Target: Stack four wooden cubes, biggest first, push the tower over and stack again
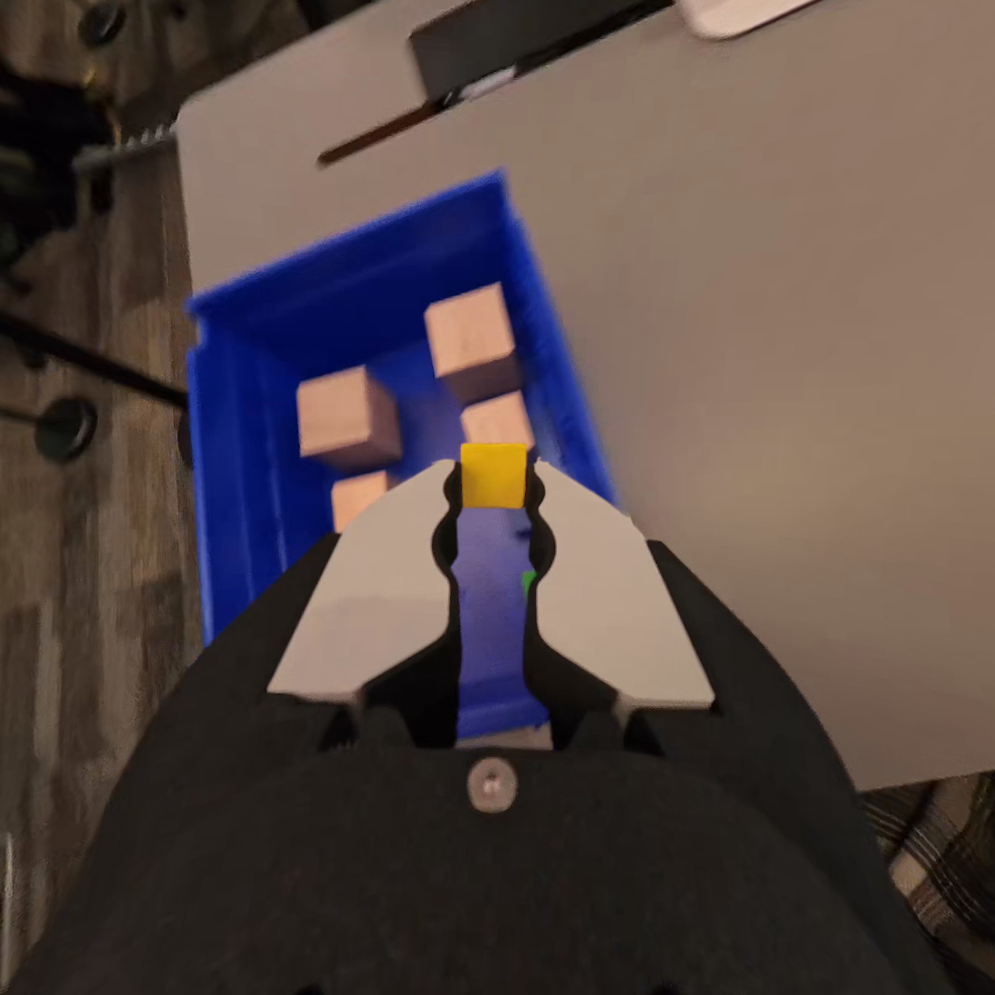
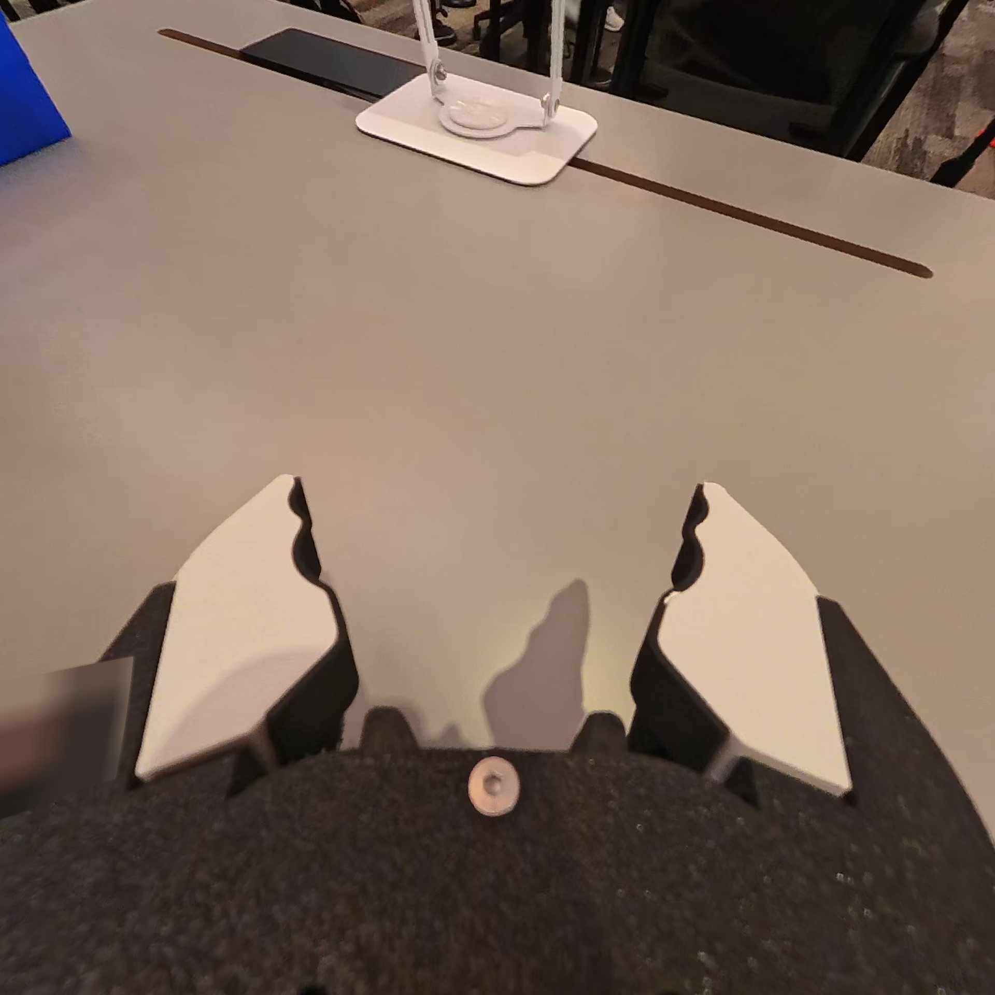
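Left claw [image 1: 492, 476] pinching yellow cube [image 1: 492, 475], blue bin [image 1: 237, 484] holding wooden cubes [image 1: 344, 414]

bin [image 1: 237, 484]: glossy blue plastic
wooden cubes [image 1: 344, 414]: pale, matt wood
yellow cube [image 1: 492, 476]: smooth, matt
desk [image 2: 484, 323]: smooth grey, matt
right tool [image 2: 500, 487]: white fingers [image 2: 242, 619], rough black body
lamp base [image 2: 538, 145]: smooth white

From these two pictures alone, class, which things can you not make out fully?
- Lowest plain wooden cube in the blue plastic bin, left wrist view: partly hidden by the left tongs, which grip a small yellow cube.
- Green scrap, same view: mostly hidden by a finger.
- The bin, right wrist view: cut off by the left edge.
- Right tongs: open, empty.
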A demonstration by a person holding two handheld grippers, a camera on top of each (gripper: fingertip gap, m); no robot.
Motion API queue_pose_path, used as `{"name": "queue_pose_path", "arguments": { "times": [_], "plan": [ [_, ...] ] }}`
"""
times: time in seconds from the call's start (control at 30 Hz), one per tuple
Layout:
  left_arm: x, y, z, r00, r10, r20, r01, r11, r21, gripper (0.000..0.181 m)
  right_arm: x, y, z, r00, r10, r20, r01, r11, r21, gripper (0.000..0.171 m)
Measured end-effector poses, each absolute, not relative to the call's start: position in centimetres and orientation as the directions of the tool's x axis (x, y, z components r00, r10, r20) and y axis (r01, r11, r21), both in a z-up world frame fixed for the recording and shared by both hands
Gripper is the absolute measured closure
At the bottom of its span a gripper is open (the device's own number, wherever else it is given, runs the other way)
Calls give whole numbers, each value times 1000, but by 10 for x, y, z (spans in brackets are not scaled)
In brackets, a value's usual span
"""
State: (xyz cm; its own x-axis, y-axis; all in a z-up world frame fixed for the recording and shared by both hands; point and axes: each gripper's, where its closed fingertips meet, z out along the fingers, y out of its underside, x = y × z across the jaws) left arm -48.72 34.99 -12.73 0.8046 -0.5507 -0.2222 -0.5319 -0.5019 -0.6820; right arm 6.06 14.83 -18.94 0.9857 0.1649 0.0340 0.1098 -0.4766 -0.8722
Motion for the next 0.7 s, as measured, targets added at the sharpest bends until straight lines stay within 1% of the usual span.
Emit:
{"name": "queue_pose_path", "arguments": {
  "times": [0.03, 0.1, 0.17, 0.37, 0.53, 0.7],
  "plan": [
    [-509, 346, -135, 833, -516, -201, -498, -540, -679, 159, 58, 150, -190, 985, 170, 31, 109, -475, -873, 43],
    [-544, 340, -154, 880, -449, -157, -431, -612, -663, 159, 54, 154, -191, 983, 182, 27, 112, -476, -872, 43],
    [-573, 335, -174, 910, -386, -153, -390, -666, -636, 159, 49, 158, -192, 980, 195, 28, 120, -479, -870, 43],
    [-607, 333, -224, 948, -296, -117, -310, -770, -558, 159, 42, 165, -185, 976, 214, 46, 145, -475, -868, 43],
    [-611, 338, -237, 962, -262, -72, -259, -801, -539, 159, 44, 165, -181, 977, 206, 54, 148, -475, -867, 43],
    [-614, 335, -241, 962, -256, -99, -272, -839, -471, 159, 46, 163, -184, 979, 199, 50, 142, -481, -865, 43]
  ]
}}
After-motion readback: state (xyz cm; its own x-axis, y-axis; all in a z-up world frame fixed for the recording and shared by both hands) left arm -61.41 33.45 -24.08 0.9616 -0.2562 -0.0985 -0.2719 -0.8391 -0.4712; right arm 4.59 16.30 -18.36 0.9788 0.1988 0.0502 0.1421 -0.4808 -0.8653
